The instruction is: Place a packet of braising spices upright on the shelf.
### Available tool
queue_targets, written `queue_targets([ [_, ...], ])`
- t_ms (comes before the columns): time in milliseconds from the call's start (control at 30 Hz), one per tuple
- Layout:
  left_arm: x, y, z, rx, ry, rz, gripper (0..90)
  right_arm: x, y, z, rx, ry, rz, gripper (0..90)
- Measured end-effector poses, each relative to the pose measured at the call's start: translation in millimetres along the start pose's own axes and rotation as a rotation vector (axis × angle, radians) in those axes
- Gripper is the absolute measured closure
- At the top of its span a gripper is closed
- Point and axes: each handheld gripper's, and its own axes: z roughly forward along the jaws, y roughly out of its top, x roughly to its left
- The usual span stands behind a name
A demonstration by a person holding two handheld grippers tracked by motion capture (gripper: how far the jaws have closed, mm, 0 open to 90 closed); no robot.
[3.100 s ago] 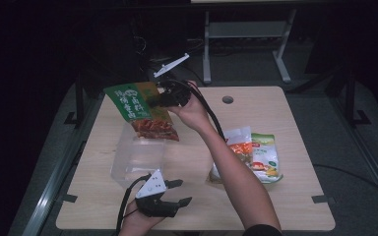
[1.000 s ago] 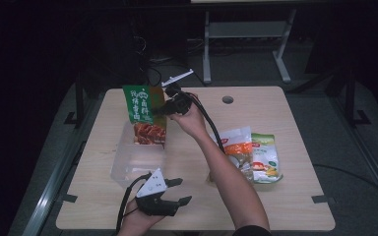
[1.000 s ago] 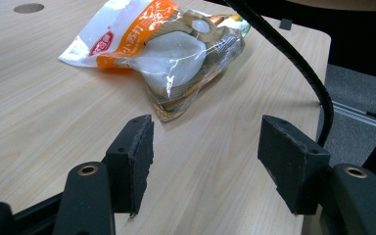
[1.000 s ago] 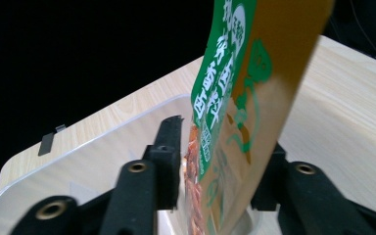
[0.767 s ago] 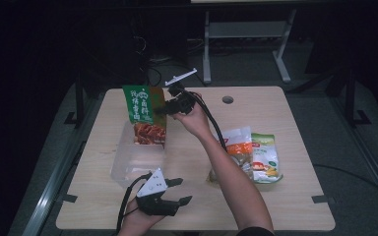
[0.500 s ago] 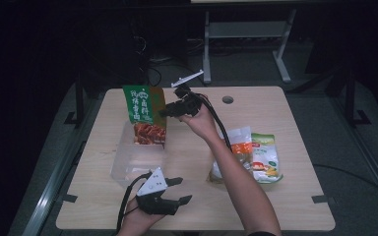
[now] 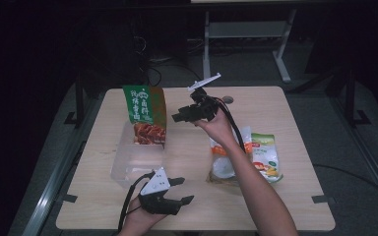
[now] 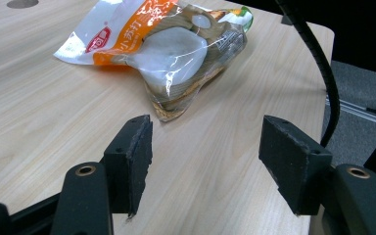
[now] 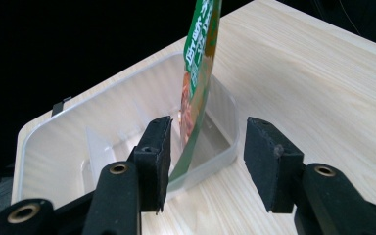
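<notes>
The green snack bag (image 7: 144, 114) stands upright at the upper left of the high view, its long axis running vertically, its printed face turned toward the camera and its bottom edge inside the far end of the clear plastic container (image 7: 137, 163). In the right gripper view it appears edge-on, leaning slightly against the container's end wall. The right gripper (image 7: 183, 116), just right of the bag at upper centre, has just been opening; its jaws stand apart with nothing pressed between them. The left gripper (image 7: 183, 190), at the lower centre, rests near the container with jaws wide and empty, aimed at the orange snack packet (image 8: 162, 46) on the wooden table (image 7: 187, 152).
</notes>
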Motion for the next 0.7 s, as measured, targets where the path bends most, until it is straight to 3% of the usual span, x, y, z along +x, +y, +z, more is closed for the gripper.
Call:
queue_targets([
  [700, 0.0, 0.2, 8.8, 0.011, -0.010, 0.001, 36.2, -4.4, -44.5, -51.0, 0.020, -0.025, 0.041, 51.2],
])
